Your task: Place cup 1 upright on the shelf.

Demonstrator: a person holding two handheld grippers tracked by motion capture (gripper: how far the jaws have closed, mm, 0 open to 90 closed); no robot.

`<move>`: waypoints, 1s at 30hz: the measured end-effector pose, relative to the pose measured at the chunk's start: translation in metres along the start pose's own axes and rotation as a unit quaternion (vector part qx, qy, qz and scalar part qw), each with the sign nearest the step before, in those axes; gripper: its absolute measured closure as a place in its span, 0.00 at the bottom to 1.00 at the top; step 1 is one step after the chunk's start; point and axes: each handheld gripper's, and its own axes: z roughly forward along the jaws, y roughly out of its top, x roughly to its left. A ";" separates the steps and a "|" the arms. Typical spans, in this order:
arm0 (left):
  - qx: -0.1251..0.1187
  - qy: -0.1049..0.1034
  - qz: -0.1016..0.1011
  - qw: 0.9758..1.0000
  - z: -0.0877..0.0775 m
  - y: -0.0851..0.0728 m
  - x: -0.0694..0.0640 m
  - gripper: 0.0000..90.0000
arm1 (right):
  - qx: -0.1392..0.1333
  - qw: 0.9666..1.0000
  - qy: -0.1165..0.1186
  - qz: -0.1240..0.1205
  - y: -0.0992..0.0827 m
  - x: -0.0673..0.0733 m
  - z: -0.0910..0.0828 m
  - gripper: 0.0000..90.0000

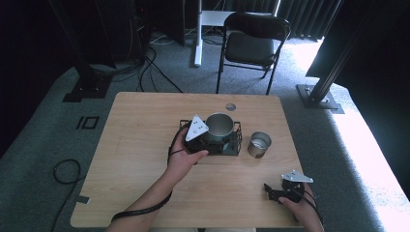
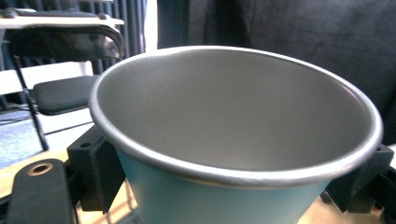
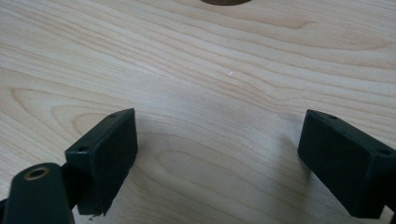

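Note:
A metal cup (image 1: 220,125) with a pale blue outside and a dull silver inside is caught between the jaws of my left gripper (image 1: 216,138). It hangs upright just over a black wire stand (image 1: 236,144) in the middle of the table. In the left gripper view the cup (image 2: 233,126) is very close, with a black pad (image 2: 95,170) pressed to each side below the rim; my left gripper (image 2: 233,191) is shut on it. My right gripper (image 1: 270,192) rests low at the table's near right corner, open, with bare wood between its jaws (image 3: 219,158).
A second, smaller shiny metal cup (image 1: 259,144) stands on the wooden table (image 1: 145,159) just right of the stand. A round hole (image 1: 230,107) marks the table's far edge. A black folding chair (image 1: 251,46) stands beyond the table, and cables lie on the floor at the left.

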 end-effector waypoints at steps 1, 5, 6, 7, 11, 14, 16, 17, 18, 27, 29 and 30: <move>-0.002 0.006 0.001 1.000 0.000 0.002 0.003 0.17 | 0.000 1.000 0.000 0.000 0.000 0.000 0.000 0.13; -0.010 0.031 -0.005 0.999 -0.001 0.006 0.017 0.17 | 0.000 1.000 0.000 0.000 0.000 0.000 0.000 0.13; -0.011 0.039 -0.006 0.999 0.000 0.006 0.020 0.17 | 0.000 1.000 0.000 0.000 0.000 0.000 0.000 0.13; -0.010 0.048 -0.004 0.999 0.000 0.007 0.024 0.17 | 0.000 1.000 0.000 0.000 0.000 0.000 0.000 0.13; -0.009 0.068 -0.008 0.998 0.000 0.005 0.037 0.17 | 0.000 1.000 0.000 0.000 0.000 0.000 0.000 0.13; -0.006 0.082 -0.012 0.997 -0.002 0.002 0.047 0.17 | 0.000 1.000 0.000 0.000 0.000 0.000 0.000 0.13; -0.004 0.089 -0.013 0.996 -0.002 0.000 0.052 0.17 | 0.000 1.000 0.000 0.000 0.000 0.000 0.000 0.13; -0.003 0.093 -0.015 0.996 -0.002 -0.001 0.054 0.17 | 0.000 1.000 0.000 0.000 0.000 0.000 0.000 0.13; -0.004 0.097 -0.016 0.995 -0.002 -0.002 0.058 0.17 | 0.000 1.000 0.000 0.000 0.000 0.000 0.000 0.13; 0.005 0.116 -0.034 0.993 -0.001 -0.019 0.075 0.17 | 0.000 1.000 0.000 0.000 0.000 0.000 0.000 0.13; 0.005 0.117 -0.036 0.992 -0.001 -0.020 0.076 0.17 | 0.000 1.000 0.000 0.000 0.000 0.000 0.000 0.13; 0.008 0.122 -0.041 0.992 -0.001 -0.025 0.081 0.17 | 0.000 1.000 0.000 0.000 0.000 0.000 0.000 0.13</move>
